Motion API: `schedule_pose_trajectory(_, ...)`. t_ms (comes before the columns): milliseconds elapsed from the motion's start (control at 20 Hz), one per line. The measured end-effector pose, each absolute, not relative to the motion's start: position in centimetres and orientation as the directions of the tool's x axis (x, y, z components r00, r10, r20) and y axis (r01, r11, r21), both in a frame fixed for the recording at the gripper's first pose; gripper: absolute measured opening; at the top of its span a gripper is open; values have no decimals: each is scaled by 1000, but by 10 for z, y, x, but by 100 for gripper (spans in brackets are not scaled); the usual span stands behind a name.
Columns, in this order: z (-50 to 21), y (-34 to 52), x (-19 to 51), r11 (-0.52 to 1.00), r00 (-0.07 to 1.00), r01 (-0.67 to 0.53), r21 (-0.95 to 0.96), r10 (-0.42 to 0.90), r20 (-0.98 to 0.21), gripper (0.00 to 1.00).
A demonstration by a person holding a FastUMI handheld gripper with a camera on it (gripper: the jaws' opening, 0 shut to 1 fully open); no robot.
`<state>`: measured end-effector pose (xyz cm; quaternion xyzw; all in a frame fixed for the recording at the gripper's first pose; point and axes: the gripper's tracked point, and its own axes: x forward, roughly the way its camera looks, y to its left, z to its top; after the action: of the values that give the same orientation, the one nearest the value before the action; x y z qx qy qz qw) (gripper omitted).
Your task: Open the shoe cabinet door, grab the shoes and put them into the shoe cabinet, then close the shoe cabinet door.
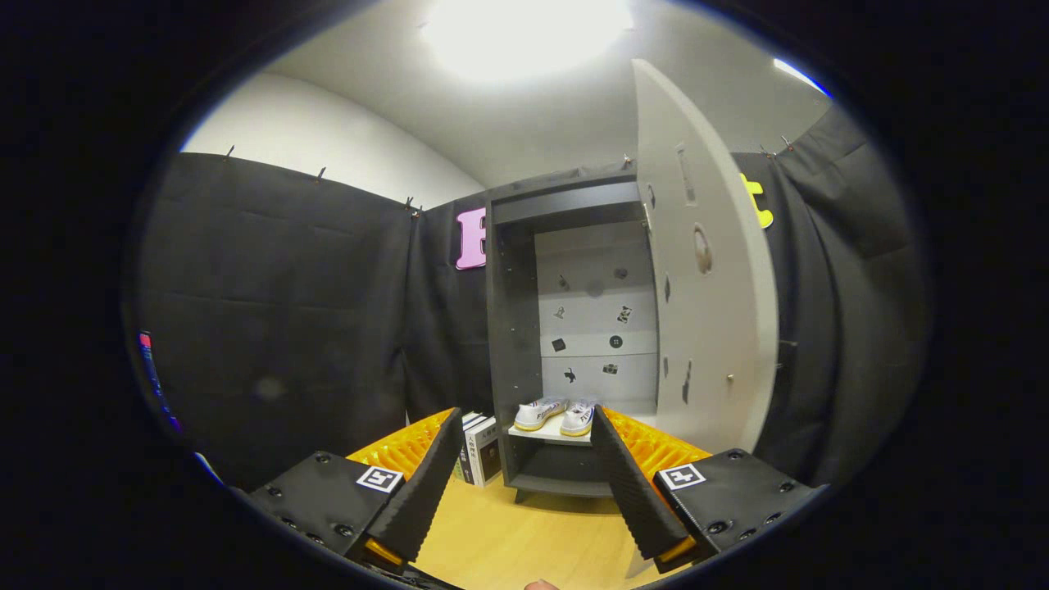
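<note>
The dark grey shoe cabinet (512, 328) stands ahead on the wooden table, and its pale door (705, 270) is swung wide to the right. A pair of white shoes (557, 415) with yellow soles sits side by side on the cabinet's white shelf (547, 434), above an open lower compartment. My gripper (524, 475) is open, held back from the cabinet, with nothing between its fingers. The shoes lie beyond the fingertips, between the two fingers as seen from here.
A few books (479, 449) stand upright against the cabinet's left side. Small stickers dot the cabinet's back panel (594, 315). Black cloth walls close the booth on both sides. Bare wooden tabletop (508, 533) lies between my fingers and the cabinet.
</note>
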<state>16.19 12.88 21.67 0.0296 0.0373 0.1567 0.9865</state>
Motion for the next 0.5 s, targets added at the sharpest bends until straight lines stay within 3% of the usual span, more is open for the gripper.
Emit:
schedule_pose_trajectory(300, 236, 66, 139, 917, 926, -363, 165, 374, -45, 97)
schedule_pose_trajectory(500, 231, 3, 139, 936, 944, -310, 167, 323, -63, 97)
